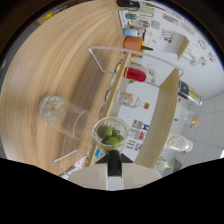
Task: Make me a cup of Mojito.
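Lying on its side on the wooden counter (55, 55), a clear glass (65, 119) is resting just left of a small bowl of limes (110, 134), near the counter's edge. I am looking along it toward a shelf rack (167, 107) that is carrying bottles (136, 75) and an orange cup (132, 43). My fingers are hidden, so I cannot tell how my jaws stand.
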Tool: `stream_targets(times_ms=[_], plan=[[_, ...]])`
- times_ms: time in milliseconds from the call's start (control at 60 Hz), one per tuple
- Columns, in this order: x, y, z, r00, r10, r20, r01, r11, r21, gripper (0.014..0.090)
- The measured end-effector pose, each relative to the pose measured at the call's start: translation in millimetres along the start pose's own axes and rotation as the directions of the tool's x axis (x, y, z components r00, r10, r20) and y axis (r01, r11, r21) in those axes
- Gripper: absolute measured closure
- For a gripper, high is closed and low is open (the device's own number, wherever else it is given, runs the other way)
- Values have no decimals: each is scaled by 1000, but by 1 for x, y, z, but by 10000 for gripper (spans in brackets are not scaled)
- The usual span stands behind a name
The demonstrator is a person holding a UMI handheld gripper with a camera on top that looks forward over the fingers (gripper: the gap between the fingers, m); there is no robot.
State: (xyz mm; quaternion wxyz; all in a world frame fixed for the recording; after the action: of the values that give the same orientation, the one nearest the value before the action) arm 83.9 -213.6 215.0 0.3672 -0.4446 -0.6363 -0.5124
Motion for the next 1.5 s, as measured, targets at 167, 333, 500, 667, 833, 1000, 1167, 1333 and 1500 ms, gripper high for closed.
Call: stream_targets(times_ms=[167,333,500,667,833,1000,1167,1333,1500], plan=[[1,8,-3,991,134,11,-134,991,-22,890],[12,28,-17,873,487,6,-486,872,-57,893],[11,66,-36,531,847,-19,-844,526,-101,890],[-44,106,-44,73,997,-11,-977,69,-200,890],[-130,128,-35,-194,981,-20,-928,-190,-321,891],[-203,126,-22,-348,937,-22,-844,-323,-428,891],[-246,112,-18,-397,918,0,-796,-344,-499,890],[-270,105,-22,-399,917,11,-780,-333,-530,881],[-273,104,-22,-362,932,31,-806,-296,-512,855]])
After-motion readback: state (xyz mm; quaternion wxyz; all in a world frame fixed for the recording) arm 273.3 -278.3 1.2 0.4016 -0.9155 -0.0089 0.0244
